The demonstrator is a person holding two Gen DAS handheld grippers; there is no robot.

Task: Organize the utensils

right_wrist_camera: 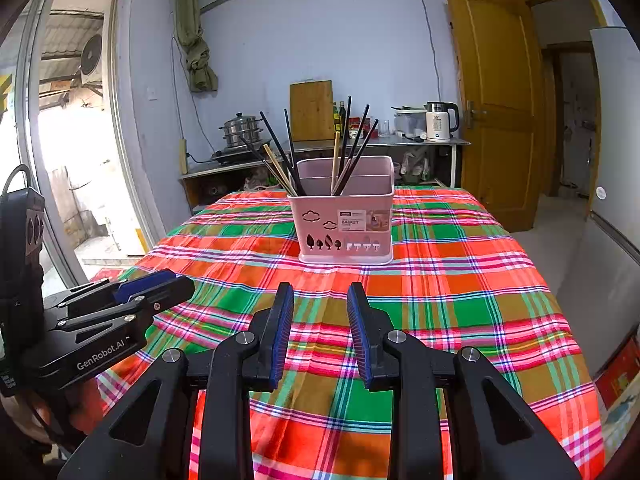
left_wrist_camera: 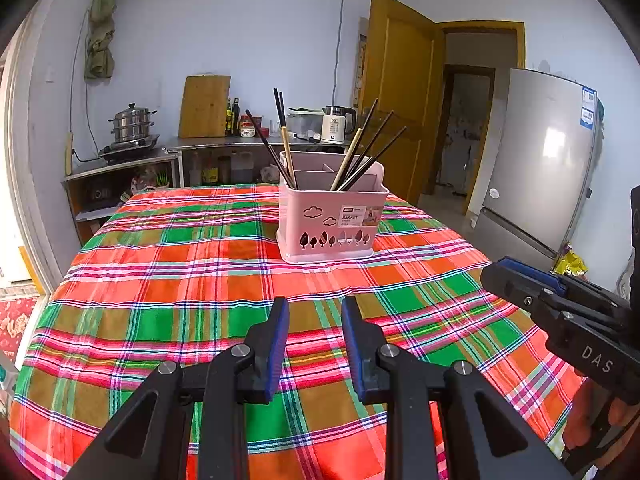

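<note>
- Chopsticks (right_wrist_camera: 348, 148) stand in a pink basket (right_wrist_camera: 344, 224) near the middle of the tabletop (right_wrist_camera: 460, 280), straight ahead of both hand-held grippers and well apart from them.
- Their long axes run steeply upward: one bunch (right_wrist_camera: 280, 160) leans left out of the basket's left end, the other fans up and slightly right from nearer the middle.
- Most sticks are dark; a few are pale wood, at least one in each bunch.
- From the left wrist view the basket (left_wrist_camera: 332, 216) shows inner dividers, with the two bunches (left_wrist_camera: 360, 152) in separate compartments; the rear section looks empty, though its floor is hidden.
- No utensil lies loose on the plaid cloth in either view, so the task looks largely done or about to begin; I cannot tell which.
- Left hand-held gripper (left_wrist_camera: 315, 308) hovers over the near cloth with a moderate gap between its blue pads, holding nothing.
- Right hand-held gripper (right_wrist_camera: 320, 294) is likewise parted and empty, at about the same height and beside the left one.
- Basket sits dead centre in the right view and slightly right of centre in the left view, so the right arm seems marginally better lined up; neither is clearly nearer.
- Any grasp would likely need a forward reach and jaws turned to pinch a near-vertical stick.
</note>
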